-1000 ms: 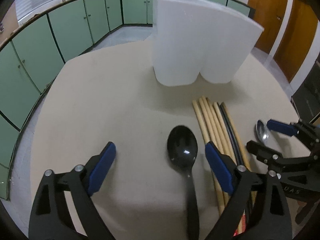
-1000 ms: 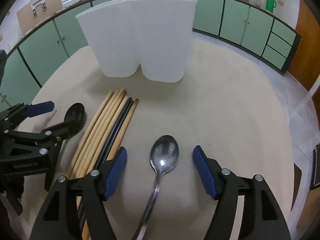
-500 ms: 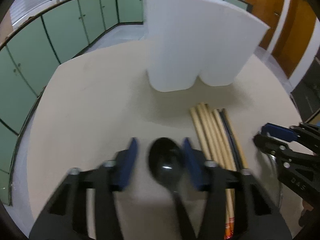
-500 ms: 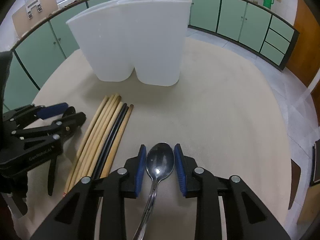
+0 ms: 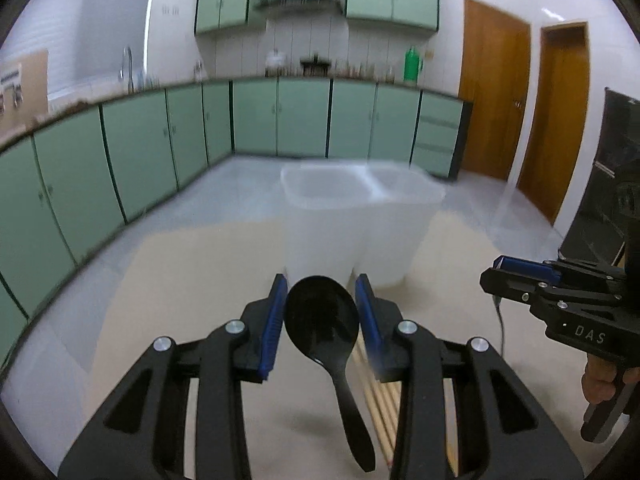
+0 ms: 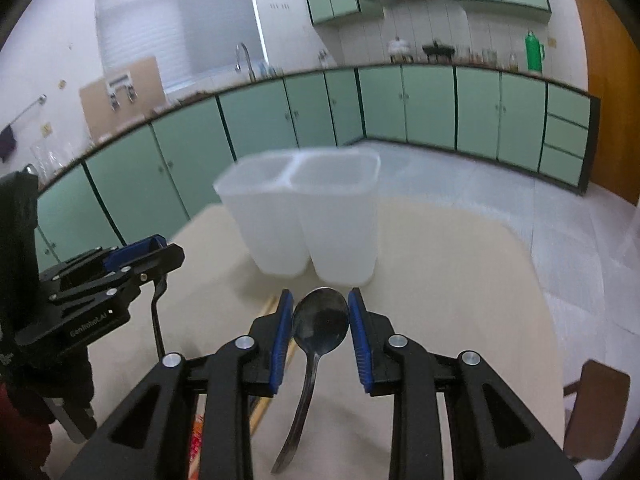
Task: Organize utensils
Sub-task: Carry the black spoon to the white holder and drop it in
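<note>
My left gripper [image 5: 321, 312] is shut on a black plastic spoon [image 5: 322, 322] by its bowl, lifted off the table with the handle hanging down. My right gripper [image 6: 320, 320] is shut on a metal spoon [image 6: 320, 322] by its bowl, also lifted. A white two-compartment holder [image 5: 352, 228] stands upright on the beige table ahead of both grippers; it also shows in the right wrist view [image 6: 308, 220]. Wooden and black chopsticks [image 5: 380, 392] lie on the table below the grippers. The right gripper shows in the left wrist view [image 5: 532, 280], the left gripper in the right wrist view [image 6: 136, 260].
The round beige table [image 6: 460, 280] has its edge close behind the holder. Green cabinets [image 5: 160, 148] line the room. A brown chair seat [image 6: 596, 408] sits off the table's right edge.
Both grippers closed on their spoons and lifted them off the table, tilting up so the views now look level across the kitchen.
</note>
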Demonstrator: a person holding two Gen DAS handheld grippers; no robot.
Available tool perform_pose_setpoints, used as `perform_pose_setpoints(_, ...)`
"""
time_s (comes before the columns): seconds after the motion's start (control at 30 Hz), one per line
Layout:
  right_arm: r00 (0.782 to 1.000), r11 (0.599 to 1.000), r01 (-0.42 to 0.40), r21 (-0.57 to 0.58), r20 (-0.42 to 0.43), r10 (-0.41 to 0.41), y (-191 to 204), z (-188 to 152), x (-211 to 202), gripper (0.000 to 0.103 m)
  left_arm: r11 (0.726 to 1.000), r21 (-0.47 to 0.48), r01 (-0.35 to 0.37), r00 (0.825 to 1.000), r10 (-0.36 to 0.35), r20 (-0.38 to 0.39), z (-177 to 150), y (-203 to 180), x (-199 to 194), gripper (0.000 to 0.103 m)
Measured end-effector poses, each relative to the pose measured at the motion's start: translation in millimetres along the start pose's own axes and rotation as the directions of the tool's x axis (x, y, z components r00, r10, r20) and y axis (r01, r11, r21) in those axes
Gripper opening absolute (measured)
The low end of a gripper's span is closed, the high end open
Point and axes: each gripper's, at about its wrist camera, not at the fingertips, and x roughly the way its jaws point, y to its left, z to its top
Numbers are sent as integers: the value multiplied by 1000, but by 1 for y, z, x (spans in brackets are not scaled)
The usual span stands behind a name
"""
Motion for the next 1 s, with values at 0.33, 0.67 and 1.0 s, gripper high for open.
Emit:
perform_pose_setpoints(0.33, 987, 998, -43, 35, 159, 37, -5, 47, -31, 28, 1000, 16, 0, 985, -3, 172, 47, -29, -13, 34)
perform_pose_setpoints(0.67, 947, 997, 75, -34, 315, -60, 4, 140, -38, 28, 998, 19, -68, 940, 57, 336, 134, -40, 2, 34)
perform_pose_setpoints(1.0, 968, 989, 148, 2, 206, -145, -8, 151, 40, 28, 994, -1, -108, 962, 105, 251, 158, -33, 83, 34)
